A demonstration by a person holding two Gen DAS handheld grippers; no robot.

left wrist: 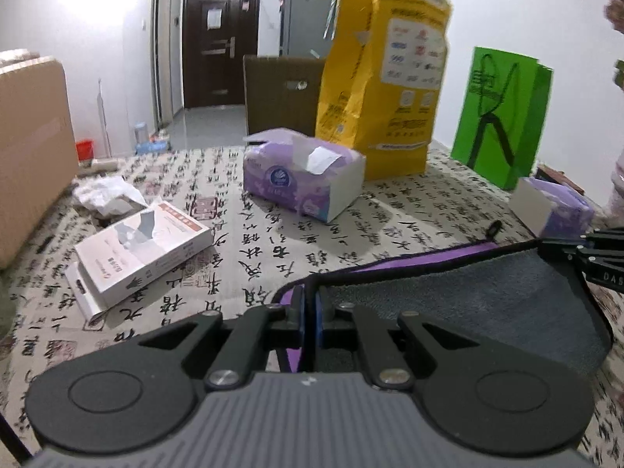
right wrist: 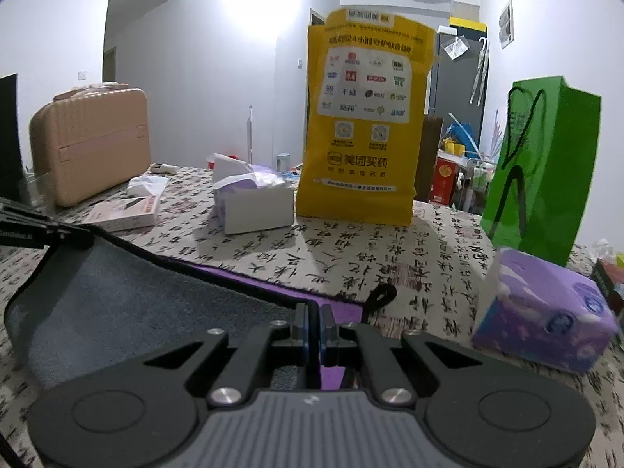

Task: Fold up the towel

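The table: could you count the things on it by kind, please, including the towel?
Towel: 1, grey and purple
Tissue boxes: 2, purple
Paper bags: 2, one yellow, one green
White carton: 1
Suitcase: 1, beige
Crumpled white paper: 1
Total: 8

Towel (left wrist: 507, 292): grey top side, purple underside, black edge trim w/ black hang loop (right wrist: 380, 295). Tablecloth (left wrist: 273, 234): cream, covered in black calligraphy chars plus reddish seal stamps. Tissue pack (left wrist: 302, 173): lilac/purple print, white end, white tissue poking out; 2nd tissue pack (right wrist: 546, 319): same purple. Tall paper bag (left wrist: 384, 78): yellow w/ white logo panel. Gift bag (right wrist: 546, 160): bright green, black line drawing. Suitcase (right wrist: 91, 144): tan, ribbed. Small box (left wrist: 144, 245): white w/ orange-red strip. Door (left wrist: 220, 43): dark brown. Grippers (left wrist: 310, 308) (right wrist: 312, 321): black, grey ribbed body.
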